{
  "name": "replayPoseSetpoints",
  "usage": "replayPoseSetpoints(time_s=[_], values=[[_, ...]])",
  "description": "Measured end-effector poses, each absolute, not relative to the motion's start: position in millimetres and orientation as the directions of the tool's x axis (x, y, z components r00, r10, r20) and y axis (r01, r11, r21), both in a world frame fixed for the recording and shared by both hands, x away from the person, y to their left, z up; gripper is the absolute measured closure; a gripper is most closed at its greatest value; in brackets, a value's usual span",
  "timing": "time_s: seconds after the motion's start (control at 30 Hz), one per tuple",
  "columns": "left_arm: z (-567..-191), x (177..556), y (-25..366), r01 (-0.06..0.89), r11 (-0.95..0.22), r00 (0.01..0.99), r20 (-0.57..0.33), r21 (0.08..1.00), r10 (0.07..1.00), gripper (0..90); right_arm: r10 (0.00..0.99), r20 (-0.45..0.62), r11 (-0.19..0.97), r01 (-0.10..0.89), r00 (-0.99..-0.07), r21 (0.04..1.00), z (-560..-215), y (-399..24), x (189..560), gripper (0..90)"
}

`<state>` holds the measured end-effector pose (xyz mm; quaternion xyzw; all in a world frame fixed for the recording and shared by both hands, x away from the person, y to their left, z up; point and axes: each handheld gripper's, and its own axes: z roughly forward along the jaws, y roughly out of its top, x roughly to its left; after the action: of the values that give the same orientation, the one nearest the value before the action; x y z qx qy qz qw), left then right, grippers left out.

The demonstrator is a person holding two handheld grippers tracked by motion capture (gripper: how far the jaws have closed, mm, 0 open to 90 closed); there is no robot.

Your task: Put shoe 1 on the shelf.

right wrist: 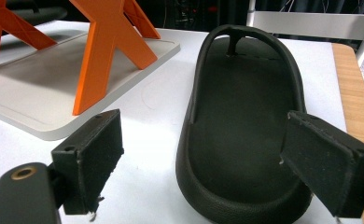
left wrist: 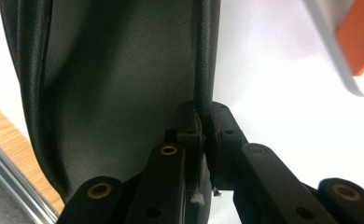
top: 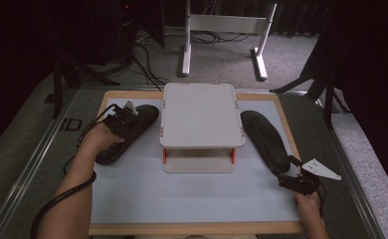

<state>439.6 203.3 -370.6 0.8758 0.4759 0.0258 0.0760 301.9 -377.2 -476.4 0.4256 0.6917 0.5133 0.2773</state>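
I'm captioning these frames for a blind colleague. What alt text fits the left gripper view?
The left gripper is clamped shut on the raised side rim of a black slipper, seen close up. Behind lie the white mat, the corner of a white and orange rack and the table's wooden edge.

I think I am working in a lab or a test room, not a home. The room is dark all around, and black stands (top: 67,69) on thin legs hold gear at the sides. Lots of cables (top: 147,64) lie loose on the grey carpet floor (top: 222,55). A white metal table frame (top: 227,30) stands at the back. My work spot is a white mat (top: 192,194) on a wooden board (top: 192,228), set inside a grey metal frame (top: 28,159). A little white shelf with orange legs (top: 202,124) sits in the middle, like a test setup.
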Motion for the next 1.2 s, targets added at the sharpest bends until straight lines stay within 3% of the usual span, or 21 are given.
replayPoseSetpoints(time_s=[0.63, 1.2], values=[[-256, 429, 183, 0.774, -0.57, 0.583, 0.043, 0.275, 0.812, 85.0, 0.872, 0.062, 0.107, 0.313, -0.485, 0.944, -477, -378, 303, 12.6], [-242, 446, 110, 0.707, -0.66, 0.672, 0.049, 0.253, 0.739, 85.0, 0.867, 0.071, 0.099, 0.31, -0.493, 0.946, -477, -379, 303, 12.6]])
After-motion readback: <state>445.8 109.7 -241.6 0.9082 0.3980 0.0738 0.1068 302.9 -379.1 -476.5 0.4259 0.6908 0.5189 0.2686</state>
